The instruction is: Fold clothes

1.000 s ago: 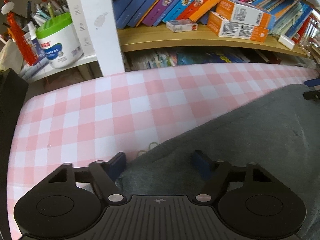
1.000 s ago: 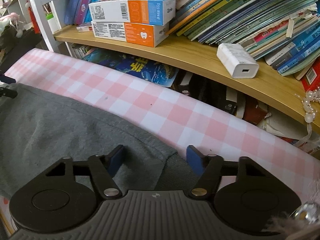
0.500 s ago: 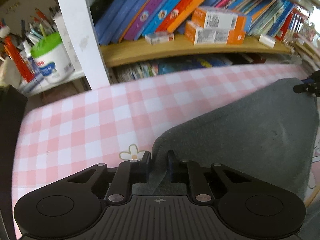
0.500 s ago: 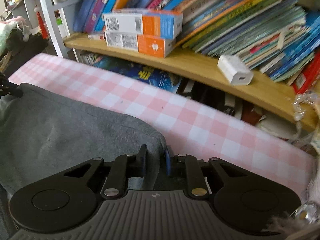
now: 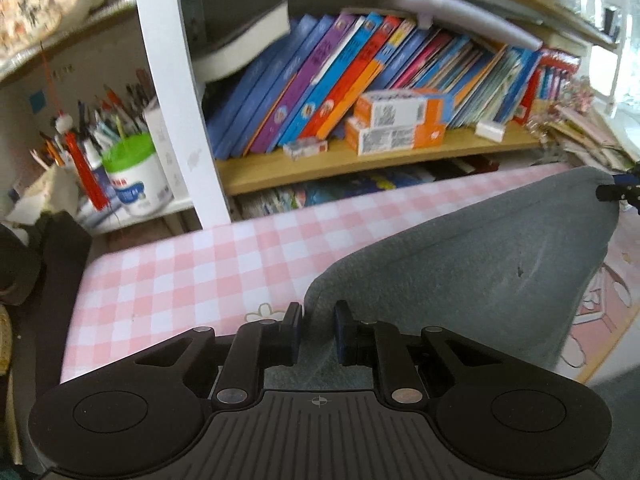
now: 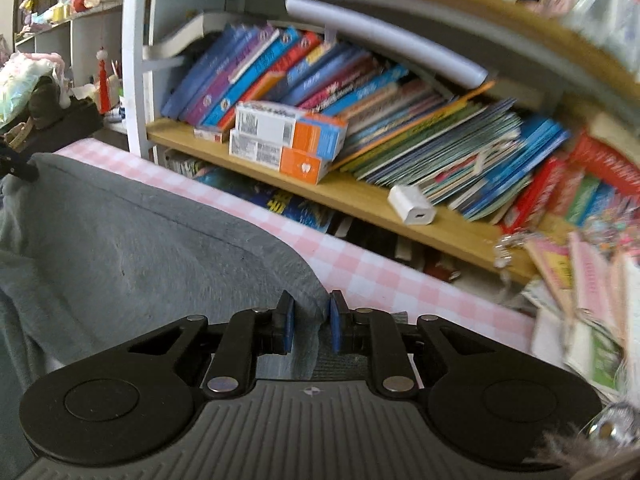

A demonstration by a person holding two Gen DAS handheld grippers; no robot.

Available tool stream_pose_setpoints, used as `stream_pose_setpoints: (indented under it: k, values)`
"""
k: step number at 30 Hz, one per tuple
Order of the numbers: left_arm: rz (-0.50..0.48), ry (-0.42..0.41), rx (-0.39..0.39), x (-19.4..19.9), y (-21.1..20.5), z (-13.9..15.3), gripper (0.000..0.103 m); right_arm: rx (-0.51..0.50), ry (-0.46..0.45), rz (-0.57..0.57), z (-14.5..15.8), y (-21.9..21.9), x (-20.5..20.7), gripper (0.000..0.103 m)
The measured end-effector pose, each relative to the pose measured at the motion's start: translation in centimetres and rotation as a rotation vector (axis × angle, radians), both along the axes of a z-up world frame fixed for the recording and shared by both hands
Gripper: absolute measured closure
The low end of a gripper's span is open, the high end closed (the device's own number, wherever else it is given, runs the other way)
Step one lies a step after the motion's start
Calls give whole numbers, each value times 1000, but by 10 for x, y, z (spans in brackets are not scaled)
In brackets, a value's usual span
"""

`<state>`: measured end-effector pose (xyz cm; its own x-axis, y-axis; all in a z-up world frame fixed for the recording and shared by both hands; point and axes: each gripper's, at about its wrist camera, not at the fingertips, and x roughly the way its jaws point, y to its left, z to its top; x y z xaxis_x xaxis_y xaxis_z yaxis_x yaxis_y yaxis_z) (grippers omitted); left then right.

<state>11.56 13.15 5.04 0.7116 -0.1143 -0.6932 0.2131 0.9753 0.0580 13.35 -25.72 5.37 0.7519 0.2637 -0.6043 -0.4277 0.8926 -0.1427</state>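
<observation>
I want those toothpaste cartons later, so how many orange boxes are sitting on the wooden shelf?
2: a top box stacked on a bottom box, on the shelf before the leaning books. More may be hidden.

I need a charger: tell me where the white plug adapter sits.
In the right wrist view, the white adapter lies on the wooden shelf, right of the orange-and-blue boxes, below the leaning books.

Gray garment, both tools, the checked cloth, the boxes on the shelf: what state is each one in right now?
Gray garment: far edge lifted off the surface, pinched at two corners.
Left tool: shut on the garment.
Right tool: shut on the garment.
Pink checked cloth: spread flat.
Orange boxes: stacked, closed.
</observation>
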Motion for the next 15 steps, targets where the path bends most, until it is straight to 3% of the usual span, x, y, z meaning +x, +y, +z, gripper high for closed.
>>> stream_pose_setpoints:
  k: [6,15]
  values:
    - [-38,-95,-17,-49,-3,20,87,-38,-97,-78,12,4,-72,87]
    - [-117,-176,-2,-125,-9,28,87,-46,-130,-222,14,10,-171,87]
